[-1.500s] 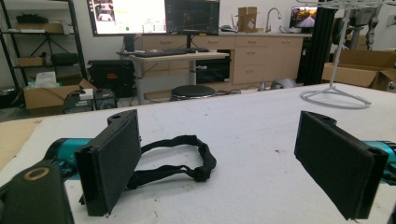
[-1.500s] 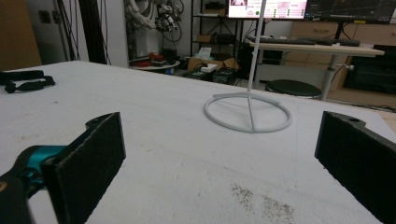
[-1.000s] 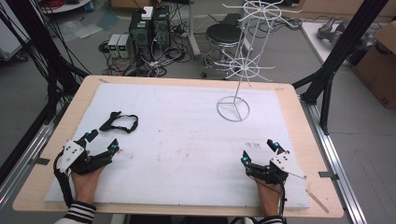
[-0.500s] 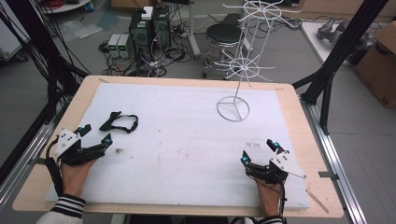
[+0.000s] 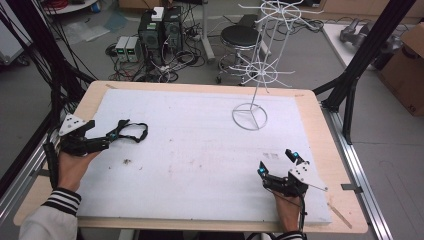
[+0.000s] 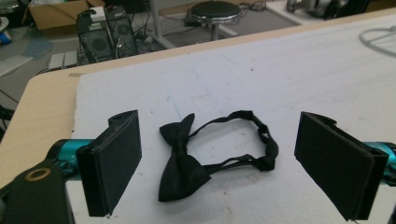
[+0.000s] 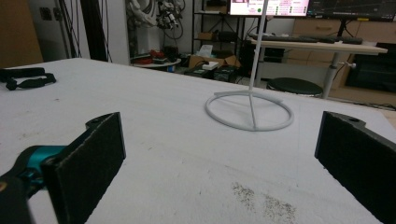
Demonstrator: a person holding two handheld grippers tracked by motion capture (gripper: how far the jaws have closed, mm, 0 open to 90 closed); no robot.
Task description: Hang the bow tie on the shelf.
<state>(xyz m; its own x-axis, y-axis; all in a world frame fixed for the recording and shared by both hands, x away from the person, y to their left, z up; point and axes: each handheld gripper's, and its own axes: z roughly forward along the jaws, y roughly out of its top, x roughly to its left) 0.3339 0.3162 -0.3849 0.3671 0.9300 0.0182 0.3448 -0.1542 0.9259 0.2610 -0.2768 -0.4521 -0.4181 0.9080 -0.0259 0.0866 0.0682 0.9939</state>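
Left gripper [image 5: 114,135] sits by the counter's left edge with its jaws spread wide, pointing at the black bow tie [image 5: 131,131] lying flat on the white foam sheet [image 5: 200,150] just ahead of the tips. From its own view, the bow tie [image 6: 182,163] lies between the two pads, touching neither. Right gripper [image 5: 277,162] rests near the front right corner, jaws also apart, facing the white wire stand [image 5: 250,116].

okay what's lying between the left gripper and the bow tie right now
Nothing: in the left gripper view the bow tie lies on bare white foam just ahead of the open left gripper.
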